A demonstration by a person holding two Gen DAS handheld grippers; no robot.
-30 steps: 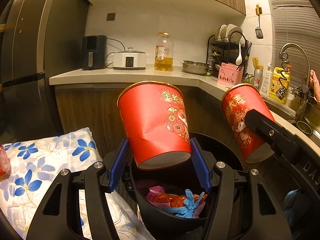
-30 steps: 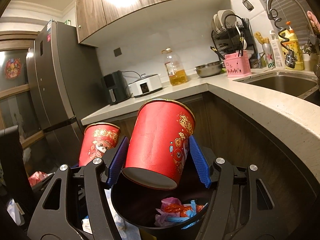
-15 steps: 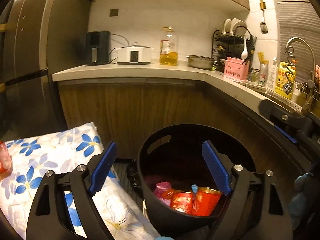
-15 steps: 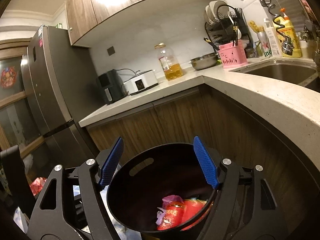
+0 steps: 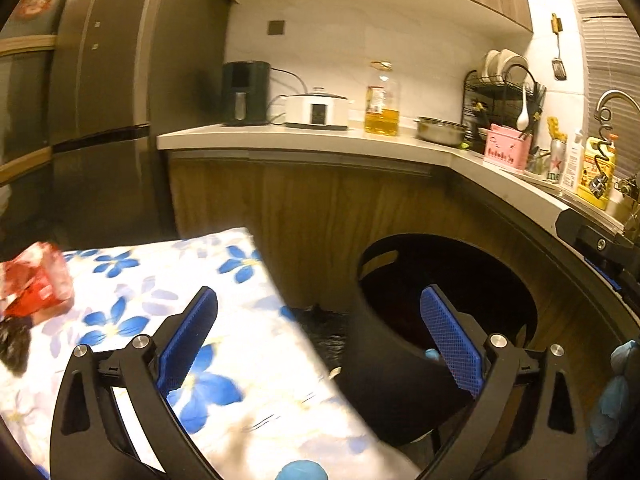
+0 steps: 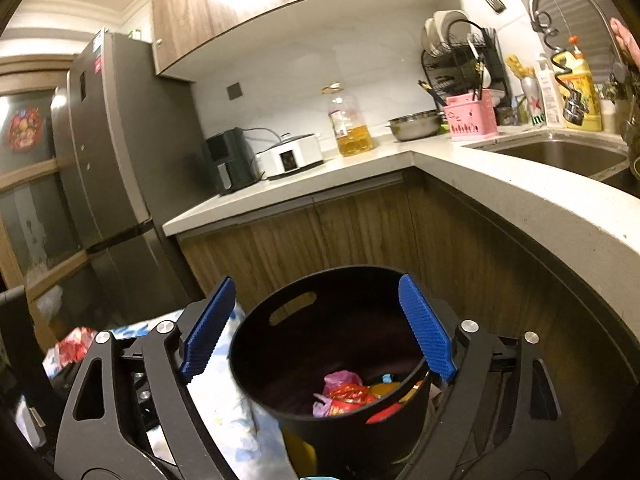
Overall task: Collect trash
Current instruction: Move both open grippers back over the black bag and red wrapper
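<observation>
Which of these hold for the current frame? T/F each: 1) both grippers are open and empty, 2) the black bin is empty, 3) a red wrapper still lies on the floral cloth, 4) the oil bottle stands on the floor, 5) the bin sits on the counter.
1) True. The left gripper and the right gripper both have their jaws spread wide with nothing between them.
2) False. The black bin holds red and pink trash at its bottom.
3) True. The red wrapper lies on the floral cloth, outside the bin.
4) False. The oil bottle stands on the counter, near the steel bowl.
5) False. The bin sits low, in front of the wooden cabinets, below the counter.
</observation>
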